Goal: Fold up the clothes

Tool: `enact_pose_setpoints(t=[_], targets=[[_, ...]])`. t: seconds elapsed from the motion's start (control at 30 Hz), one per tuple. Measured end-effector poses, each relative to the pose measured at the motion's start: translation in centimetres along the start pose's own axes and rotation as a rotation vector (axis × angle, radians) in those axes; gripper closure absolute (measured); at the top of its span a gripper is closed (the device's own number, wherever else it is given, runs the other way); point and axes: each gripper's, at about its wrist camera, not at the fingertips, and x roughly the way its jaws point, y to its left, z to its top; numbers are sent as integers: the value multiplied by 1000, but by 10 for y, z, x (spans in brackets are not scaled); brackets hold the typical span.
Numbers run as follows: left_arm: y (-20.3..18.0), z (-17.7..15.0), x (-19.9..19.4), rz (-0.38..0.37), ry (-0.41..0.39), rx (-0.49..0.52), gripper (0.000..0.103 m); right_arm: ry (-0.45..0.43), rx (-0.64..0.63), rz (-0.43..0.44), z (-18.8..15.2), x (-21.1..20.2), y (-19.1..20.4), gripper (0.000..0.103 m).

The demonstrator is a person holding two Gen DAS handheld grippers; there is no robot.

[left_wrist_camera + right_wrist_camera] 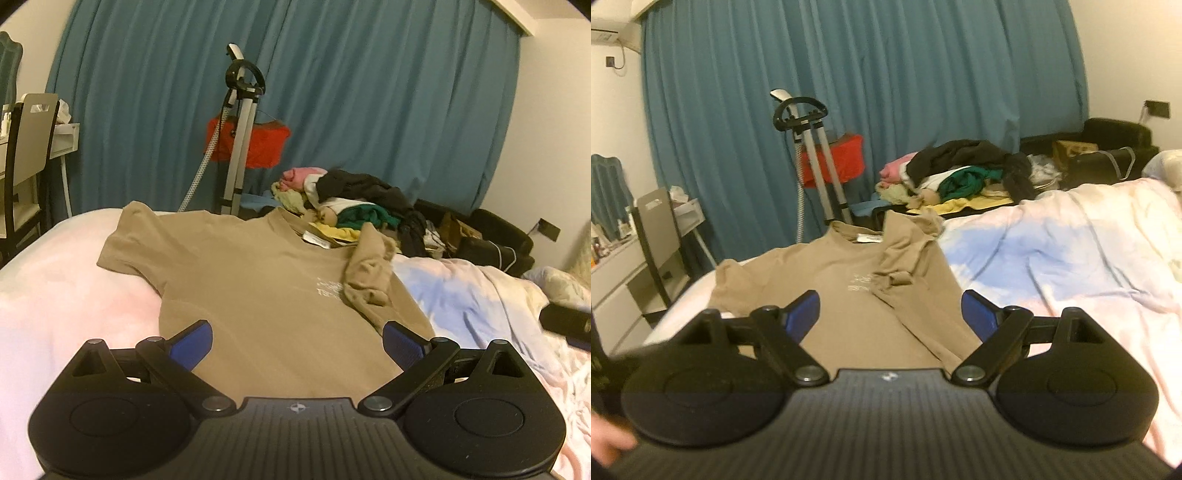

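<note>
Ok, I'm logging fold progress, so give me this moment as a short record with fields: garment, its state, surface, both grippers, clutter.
garment: tan T-shirt
state: flat, front up, one sleeve folded in over the chest, the other sleeve spread out
surface: bed with pink and blue bedding
left gripper: open, empty, over the shirt's hem
right gripper: open, empty
clutter: clothes pile beyond the collar

Left gripper (297, 341) and right gripper (888, 314) both hover, jaws spread wide.
</note>
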Motion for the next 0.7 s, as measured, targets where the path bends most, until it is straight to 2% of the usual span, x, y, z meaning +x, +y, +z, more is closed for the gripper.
enact_pose_setpoints(t=[0.1, 0.27, 0.33, 0.37, 0.43, 0.57, 0.7], targets=[[-12, -5, -4, 2, -1, 40, 4, -18, 2, -20, -13, -7, -7, 18], [-43, -21, 14, -9, 17, 179, 6, -16, 52, -33, -17, 1, -29, 18], [-54, -30, 36, -8, 59, 207, 9, -31, 78, -50, -16, 4, -41, 18], [-58, -35, 48, -8, 84, 219, 15, -36, 95, -59, -16, 7, -48, 18], [-66, -42, 74, -3, 119, 251, 19, -55, 93, -86, -19, 12, -59, 18], [-87, -40, 122, 13, 82, 305, 20, -167, -70, -220, -31, 23, -60, 18], [-120, -18, 175, 14, 49, 299, 24, -145, -38, -208, -37, 39, -81, 18]])
